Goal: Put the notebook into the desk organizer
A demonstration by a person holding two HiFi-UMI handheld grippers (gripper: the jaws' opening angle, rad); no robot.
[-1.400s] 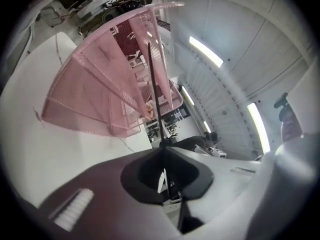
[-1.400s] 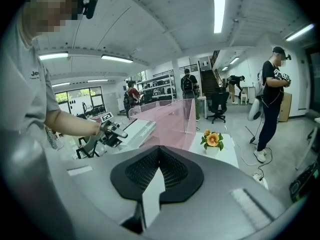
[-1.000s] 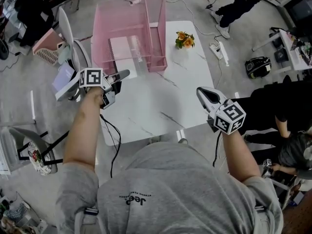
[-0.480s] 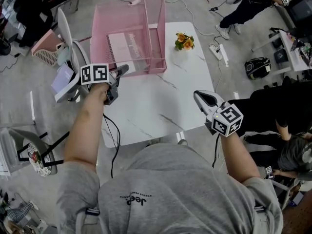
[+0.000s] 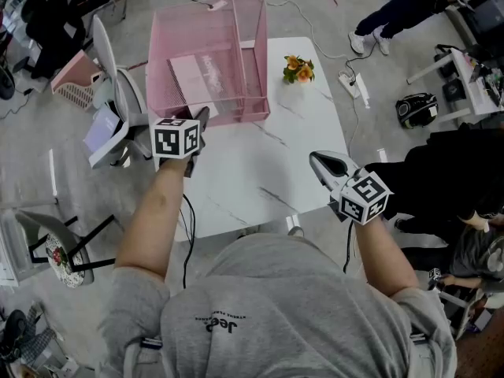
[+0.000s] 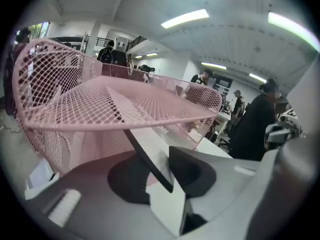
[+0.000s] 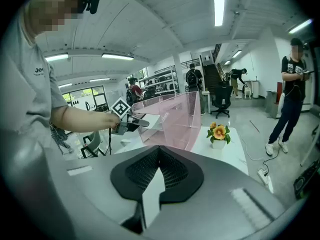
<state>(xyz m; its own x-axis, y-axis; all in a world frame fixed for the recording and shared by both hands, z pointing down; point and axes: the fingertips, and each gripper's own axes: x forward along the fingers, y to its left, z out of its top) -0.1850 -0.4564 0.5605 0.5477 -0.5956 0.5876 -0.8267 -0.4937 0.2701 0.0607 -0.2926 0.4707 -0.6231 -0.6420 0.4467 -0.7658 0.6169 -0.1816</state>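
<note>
The pink mesh desk organizer (image 5: 236, 22) stands at the far end of the white table (image 5: 268, 172). The pale notebook (image 5: 197, 73) lies slanted inside its left part. My left gripper (image 5: 201, 116) is at the organizer's front edge. In the left gripper view the notebook's dark-edged corner (image 6: 160, 149) sits between the pads under the mesh (image 6: 100, 104). The jaws are opening and stand slightly apart around it. The right gripper view shows the same hold (image 7: 135, 121) at the organizer (image 7: 175, 116). My right gripper (image 5: 315, 157) hovers shut and empty over the table's right side, its pads (image 7: 159, 151) touching.
A small pot of orange flowers (image 5: 299, 65) stands right of the organizer. A chair (image 5: 118, 93) is close to the table's left edge. People stand and sit to the right (image 5: 441, 179), and a power strip (image 5: 350, 81) lies on the floor.
My left hand has swung right, so the gripper now points straight at the organizer. The notebook has slid farther in and turned slantwise. The right gripper has barely shifted.
</note>
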